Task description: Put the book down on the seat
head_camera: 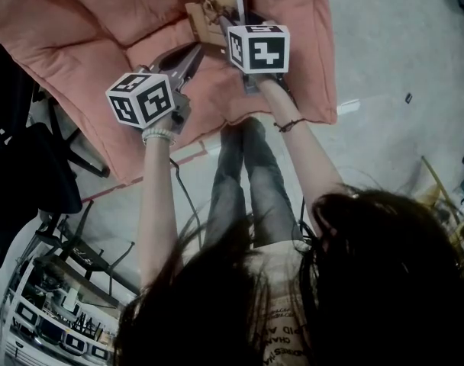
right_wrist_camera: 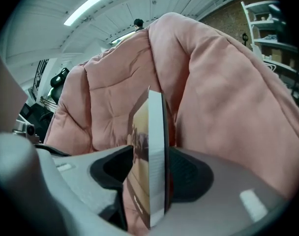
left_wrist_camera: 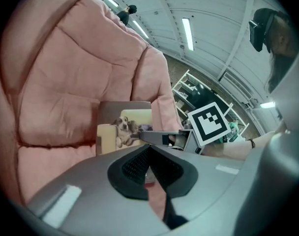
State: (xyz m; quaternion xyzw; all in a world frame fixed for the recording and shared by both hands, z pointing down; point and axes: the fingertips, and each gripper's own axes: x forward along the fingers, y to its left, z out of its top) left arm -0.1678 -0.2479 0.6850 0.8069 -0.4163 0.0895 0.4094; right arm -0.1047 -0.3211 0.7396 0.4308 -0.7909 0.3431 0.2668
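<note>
While parted wide, flanks the book [right_wrist_camera: 154, 146] with the jaws of the right gripper [right_wrist_camera: 150, 171] rather than clamping it. Shows a dark pad on either side of the page edge in the right gripper view, with a clear gap at the left pad and the right pad just beside the back cover. Counts as released, with the book between the jaws all the same.

Finds the book upright on edge, page block toward the right gripper's camera, front cover with a dog on a pale sofa turned toward the left gripper [left_wrist_camera: 149, 149]. Places it low against the back cushion [left_wrist_camera: 66, 82] of the pink padded seat [head_camera: 72, 29], close to the crease between back and seat cushion and just beside the side bolster [left_wrist_camera: 159, 82]. Cannot tell whether the lower edge touches the cushion, with that spot covered by the left gripper's grey body in the left gripper view and by the right gripper's marker cube [head_camera: 259, 48] in the head view.

Reads the left gripper as clenched on nothing: pads meeting at the tips, only pink fabric in the narrow slit behind them. Points it toward the book's cover from near by.

From the head view, puts both grippers side by side over the front of the seat, the left one lower in frame. Shows the left forearm [head_camera: 156, 204] and right forearm [head_camera: 308, 158] reaching out above the person's legs [head_camera: 243, 181] and the grey floor [head_camera: 385, 67].
</note>
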